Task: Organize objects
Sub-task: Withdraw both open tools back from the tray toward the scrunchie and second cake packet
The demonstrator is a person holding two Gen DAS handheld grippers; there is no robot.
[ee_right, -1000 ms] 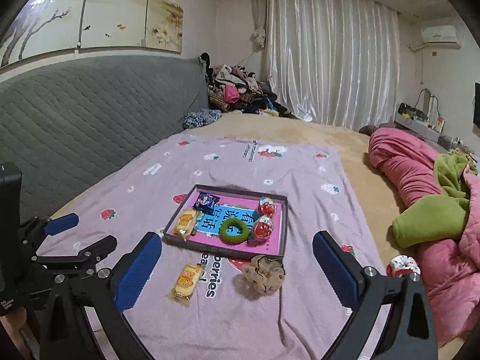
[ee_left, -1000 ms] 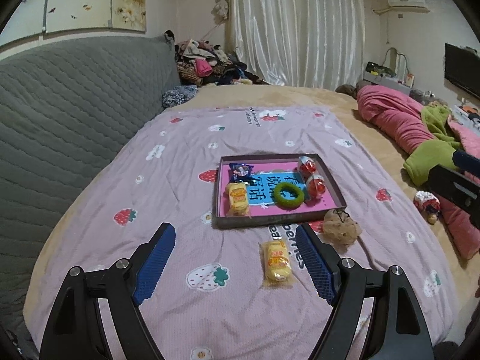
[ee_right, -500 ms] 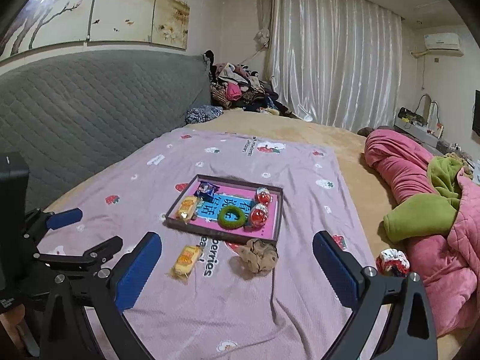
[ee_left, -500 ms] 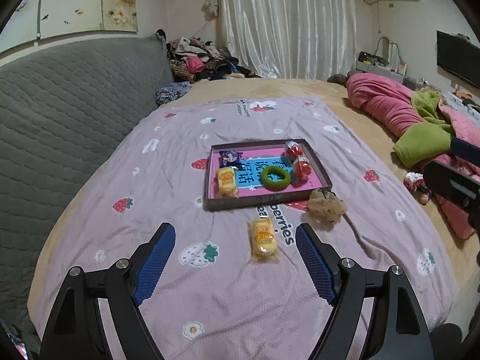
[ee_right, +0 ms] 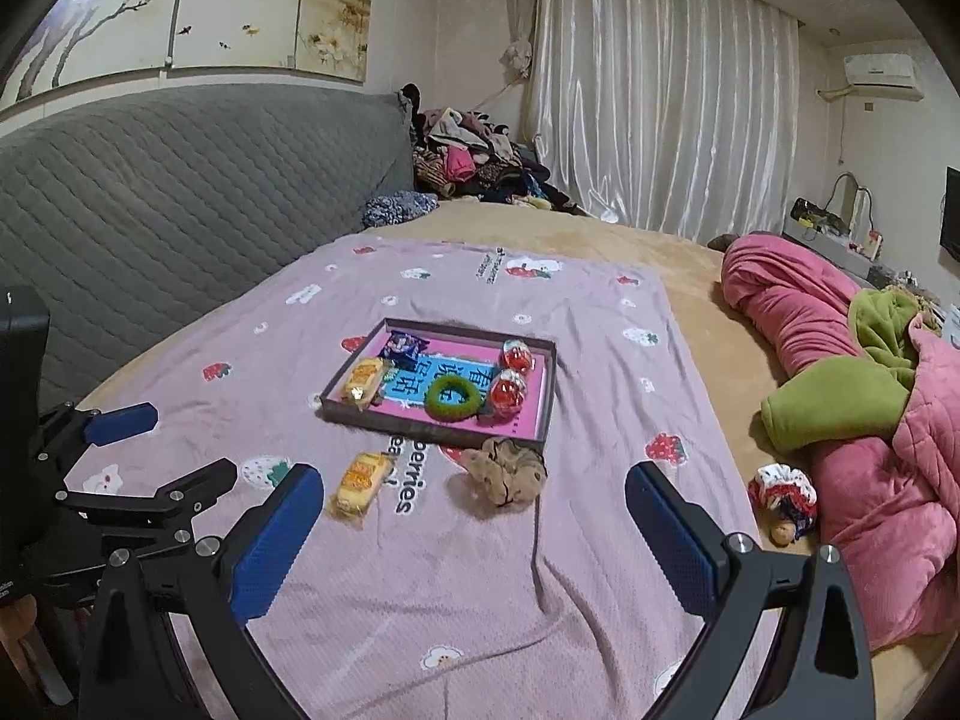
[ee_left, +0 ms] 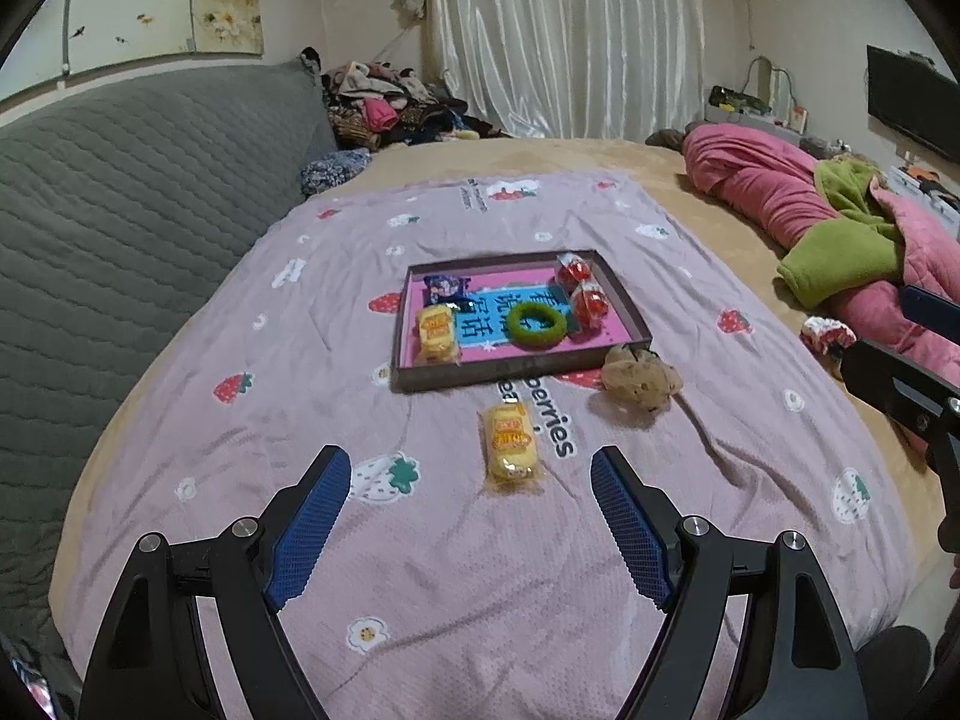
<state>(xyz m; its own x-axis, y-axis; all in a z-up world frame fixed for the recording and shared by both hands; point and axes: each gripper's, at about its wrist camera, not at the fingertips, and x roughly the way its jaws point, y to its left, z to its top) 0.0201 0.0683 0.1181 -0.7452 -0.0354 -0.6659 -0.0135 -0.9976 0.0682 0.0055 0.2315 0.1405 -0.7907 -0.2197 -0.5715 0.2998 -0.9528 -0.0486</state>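
Snack packet (ee_left: 510, 445), the yellow one in clear wrap with a red-orange label, lies flat on the purple strawberry blanket (ee_left: 252, 324) just ahead of the left tongs (ee_left: 471, 483). Its long axis runs pretty much straight away from those tongs toward the tray (ee_left: 516, 371), leaning only a touch off that line. It's puffy, rectangular, crinkly at both ends.

Left tongs are spread wide with nothing between the blue pads, hovering above the blanket short of the packet. Right tongs (ee_right: 474, 495) are wide open too and empty; from that side the packet sits near the left pad, angled toward the tray.

Just right of the packet is a tan scrunchie (ee_left: 641, 381), bunched up, right by the tray's near corner. The shallow dark-walled tray has a pink floor and holds a second yellow packet (ee_left: 437, 333), a green fuzzy ring (ee_left: 536, 326), two red-and-white egg toys (ee_left: 581, 289) and a small blue packet (ee_left: 445, 286) at the far left corner.

Off the blanket's right edge lies a red-white-blue scrunchie (ee_right: 782, 495), beside the pink quilt (ee_right: 798, 324).
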